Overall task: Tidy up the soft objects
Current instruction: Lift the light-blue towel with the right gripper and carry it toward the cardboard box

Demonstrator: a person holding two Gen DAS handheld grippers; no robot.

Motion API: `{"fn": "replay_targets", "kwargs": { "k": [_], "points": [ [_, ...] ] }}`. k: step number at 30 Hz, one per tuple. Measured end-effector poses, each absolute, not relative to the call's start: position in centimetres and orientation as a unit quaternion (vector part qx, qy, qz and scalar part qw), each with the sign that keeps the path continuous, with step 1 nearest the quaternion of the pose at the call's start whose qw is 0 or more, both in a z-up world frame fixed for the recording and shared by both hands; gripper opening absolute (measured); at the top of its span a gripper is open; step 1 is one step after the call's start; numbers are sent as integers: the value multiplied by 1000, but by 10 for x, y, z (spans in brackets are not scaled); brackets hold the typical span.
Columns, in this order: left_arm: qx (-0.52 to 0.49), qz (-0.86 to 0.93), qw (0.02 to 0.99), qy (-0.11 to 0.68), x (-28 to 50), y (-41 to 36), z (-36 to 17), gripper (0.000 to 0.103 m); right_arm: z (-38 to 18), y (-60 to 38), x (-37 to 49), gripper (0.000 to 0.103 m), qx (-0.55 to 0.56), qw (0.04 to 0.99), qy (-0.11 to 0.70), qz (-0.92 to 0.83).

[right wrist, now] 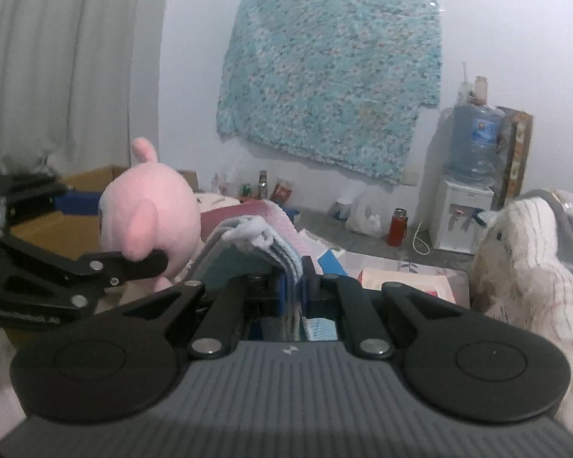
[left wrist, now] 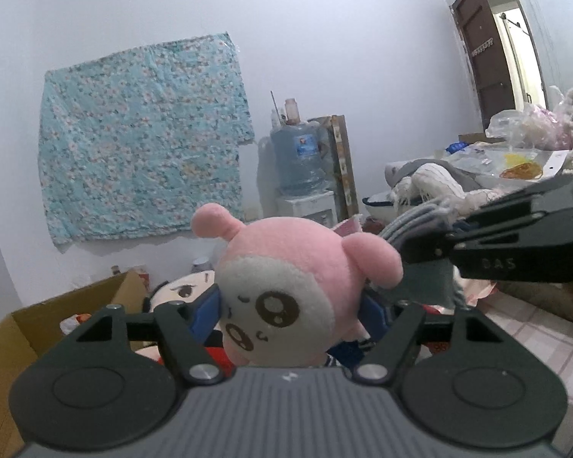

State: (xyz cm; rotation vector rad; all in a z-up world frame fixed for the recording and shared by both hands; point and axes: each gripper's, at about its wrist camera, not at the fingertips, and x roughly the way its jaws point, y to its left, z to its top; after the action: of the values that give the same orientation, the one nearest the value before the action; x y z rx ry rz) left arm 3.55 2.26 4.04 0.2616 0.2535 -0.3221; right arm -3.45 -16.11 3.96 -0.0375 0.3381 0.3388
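A pink plush toy point(left wrist: 286, 267) with a white face and dark eyes sits between the blue pads of my left gripper point(left wrist: 290, 313), which is shut on its round head. In the right wrist view the same pink plush toy point(right wrist: 149, 210) shows from behind, held in the left gripper point(right wrist: 110, 229) over a cardboard box point(right wrist: 38, 225). My right gripper point(right wrist: 292, 286) is shut on a folded striped cloth point(right wrist: 256, 236) in grey, light blue and pink layers. The left wrist view shows the right gripper point(left wrist: 433, 246) at the right, clamping that cloth point(left wrist: 412, 229) close beside the plush.
The open cardboard box point(left wrist: 76, 305) at lower left holds another doll point(left wrist: 179, 290). A white and grey shark plush point(right wrist: 523, 252) lies at the right. A water dispenser point(right wrist: 466, 206), a red bottle point(right wrist: 397, 227) and a floral cloth point(right wrist: 324, 76) line the wall.
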Motion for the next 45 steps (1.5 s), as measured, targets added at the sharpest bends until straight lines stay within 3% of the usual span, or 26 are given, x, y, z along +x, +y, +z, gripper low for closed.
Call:
{"fn": "replay_targets", "kwargs": {
  "k": [9,24,37,45],
  "points": [
    [160,-155,967,122,14,26,67,75,51,-165,-83,6,39,976,169,134],
    [169,-107,974,108,-20,77,118,75,131,-152,-111,6,88,976,137,147],
    [210,-34,968,134,-8,135,132,75,154,-94,-60,6,172,943,179,223],
    [284,4,936,207,61,201,123,75,158,4,24,6,218,901,261,271]
  ]
}}
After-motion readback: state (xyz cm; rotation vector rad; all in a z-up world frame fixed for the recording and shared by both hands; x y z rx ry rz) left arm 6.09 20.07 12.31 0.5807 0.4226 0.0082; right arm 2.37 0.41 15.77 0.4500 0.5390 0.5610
